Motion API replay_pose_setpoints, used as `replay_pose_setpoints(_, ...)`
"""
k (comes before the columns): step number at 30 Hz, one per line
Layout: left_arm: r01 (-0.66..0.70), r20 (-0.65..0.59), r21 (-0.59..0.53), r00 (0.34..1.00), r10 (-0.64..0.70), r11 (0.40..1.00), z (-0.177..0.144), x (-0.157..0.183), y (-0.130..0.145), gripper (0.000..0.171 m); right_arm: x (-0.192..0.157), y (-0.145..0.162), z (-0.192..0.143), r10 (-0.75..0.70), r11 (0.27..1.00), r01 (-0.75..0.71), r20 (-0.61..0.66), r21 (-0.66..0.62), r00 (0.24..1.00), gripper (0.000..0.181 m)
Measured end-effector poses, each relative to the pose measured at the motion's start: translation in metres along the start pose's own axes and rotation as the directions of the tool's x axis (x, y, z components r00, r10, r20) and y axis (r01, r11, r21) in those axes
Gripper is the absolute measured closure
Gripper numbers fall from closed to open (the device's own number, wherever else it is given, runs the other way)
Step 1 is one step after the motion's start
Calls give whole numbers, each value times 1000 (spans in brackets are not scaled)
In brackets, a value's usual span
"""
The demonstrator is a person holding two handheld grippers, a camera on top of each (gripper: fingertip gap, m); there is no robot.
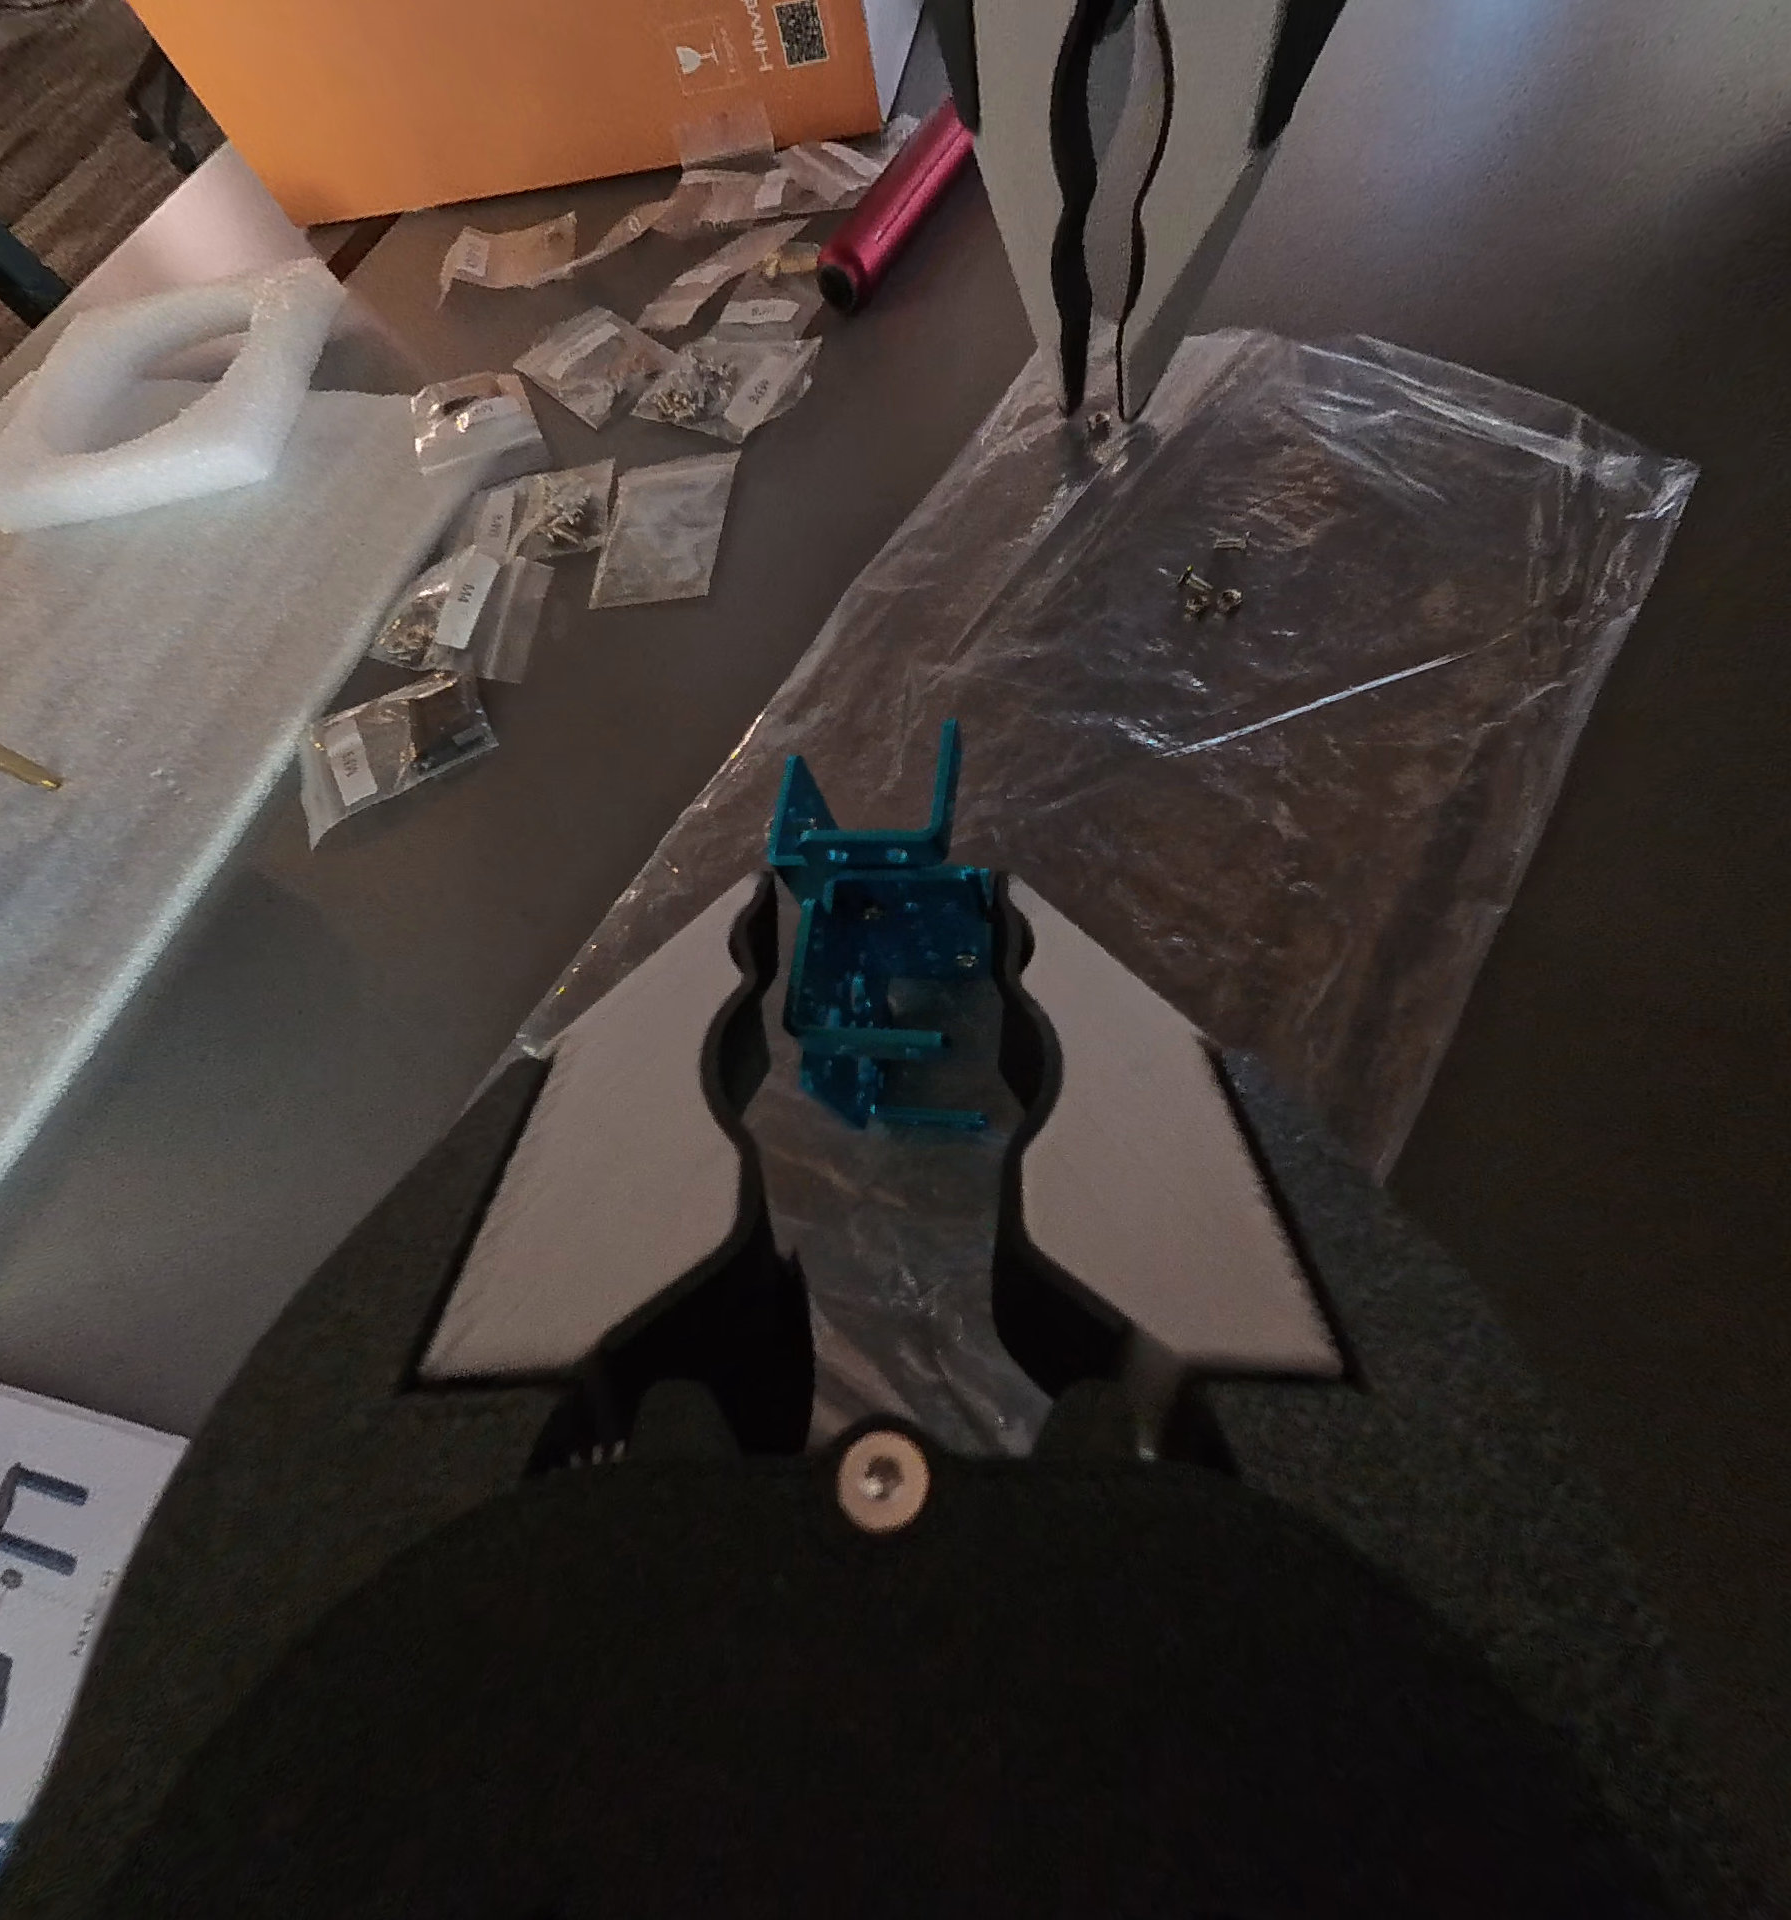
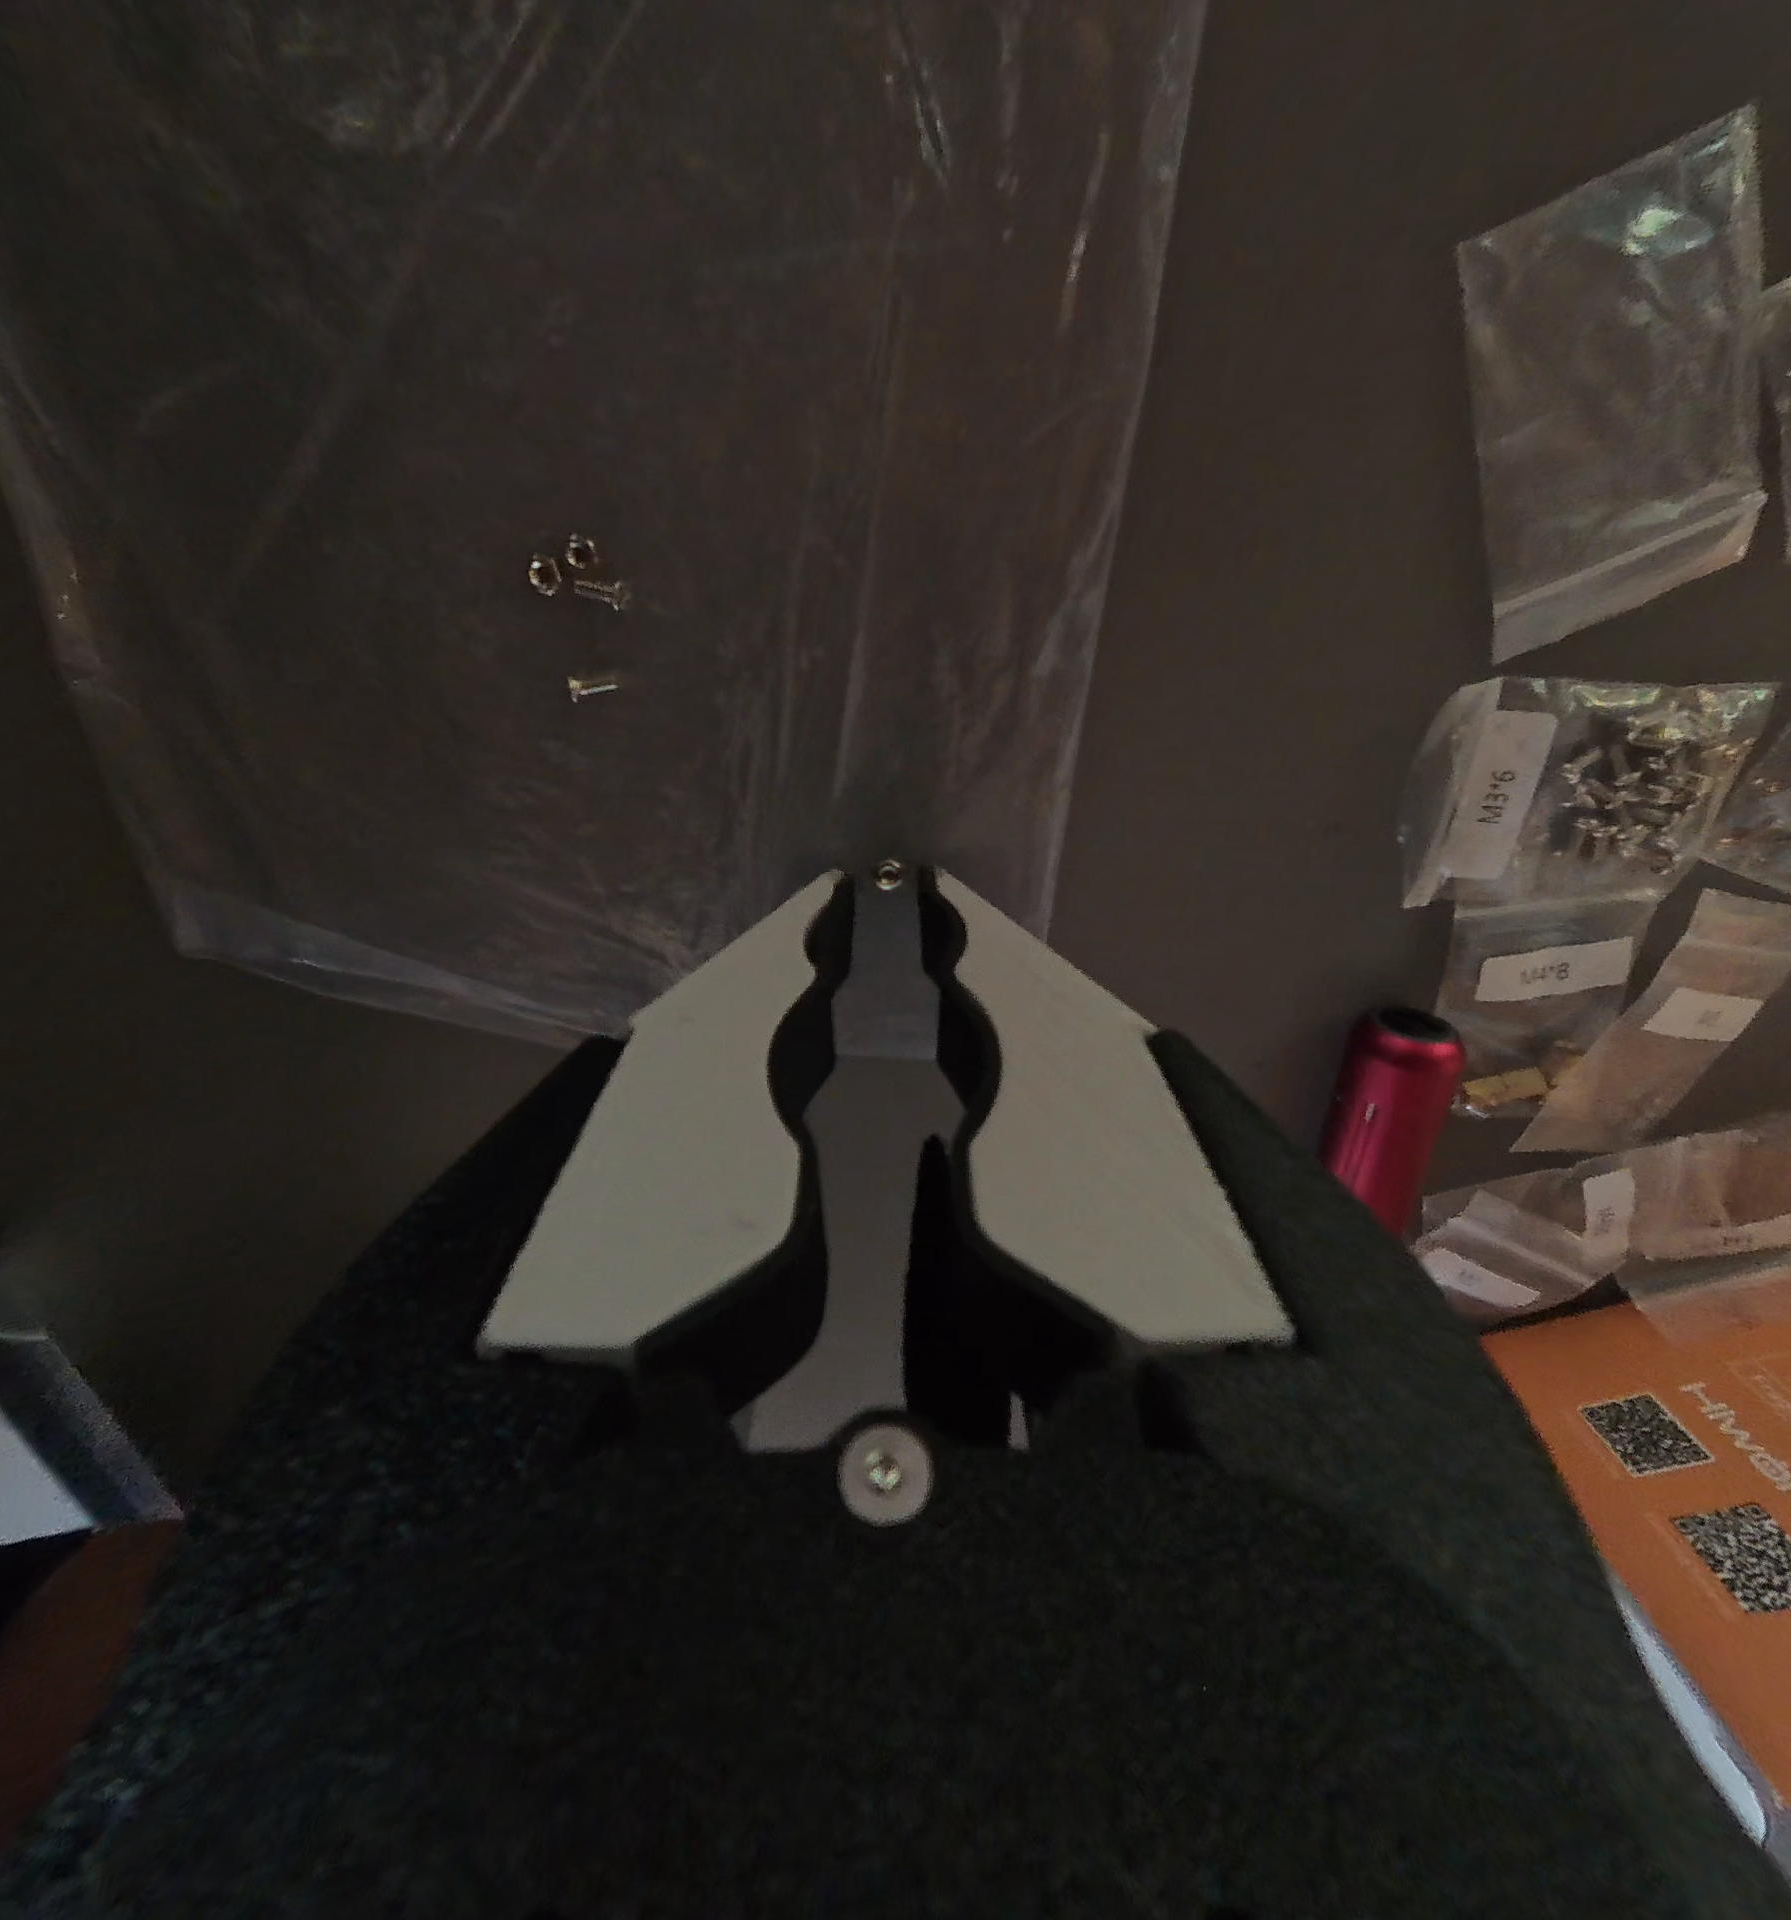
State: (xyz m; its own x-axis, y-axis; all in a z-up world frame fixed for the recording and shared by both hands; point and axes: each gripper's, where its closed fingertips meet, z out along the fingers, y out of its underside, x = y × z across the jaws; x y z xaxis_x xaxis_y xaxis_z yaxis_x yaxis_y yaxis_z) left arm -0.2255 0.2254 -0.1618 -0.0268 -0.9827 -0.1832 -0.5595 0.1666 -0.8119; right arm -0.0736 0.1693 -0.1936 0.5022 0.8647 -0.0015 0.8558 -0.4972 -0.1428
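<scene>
- Left tool (image 1: 886, 894): set around a blue metal bracket assembly (image 1: 875, 966), with a finger at either side of it; the jaws stand at a middling width and the grip appears closed upon the assembly
- Blue metal bracket assembly: made up of several angled pieces with small holes, held between the fingers above a clear plastic sheet (image 1: 1338, 665)
- Right tool (image 2: 886, 878): jaws drawn narrow, a small silver nut (image 2: 886, 875) pinched at the very tips; the tips are lowered onto the clear plastic sheet (image 2: 558, 312)
- Right tool, as seen from the left wrist view (image 1: 1104, 421): pointed down at the far edge of the sheet, the small silver nut (image 1: 1101, 421) seen at its tips
- Loose fasteners (image 2: 574, 613): two nuts and two screws, laid on the sheet, apart from the right tool
- Small clear bags of hardware (image 1: 558, 447): scattered on the dark tabletop (image 1: 403, 987), several bearing white labels
- Red metal cylinder (image 2: 1395, 1101): laid on the tabletop beside the bags
- Orange box (image 1: 517, 94): placed at the far edge, beyond the bags
- White foam piece (image 1: 158, 416): hexagonal with an open centre, rested on a white foam slab (image 1: 91, 779)
- Printed sheet (image 1: 18, 1579): seen at the lower left corner of the left wrist view
</scene>
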Motion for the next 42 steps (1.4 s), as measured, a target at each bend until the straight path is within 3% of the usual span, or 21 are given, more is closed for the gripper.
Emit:
replay_pose_setpoints(6, -3, 7, 2, 1000, 3, 1000, 0, -1, 0, 131, -2, -7, -6, -13, 995, 15, -14, 104, 1000, 170)
replay_pose_setpoints(15, -31, 22, 8, 999, 31, 999, -5, -1, -3, 131, 1, 4, 1, 21, 999, -21, 1, 50, 1000, 173)
replay_pose_setpoints(42, 3, -7, 0, 1000, -3, 1000, -1, -2, 2, 131, 1, -4, 3, 39, 999, -40, -43, -26, 998, 173)
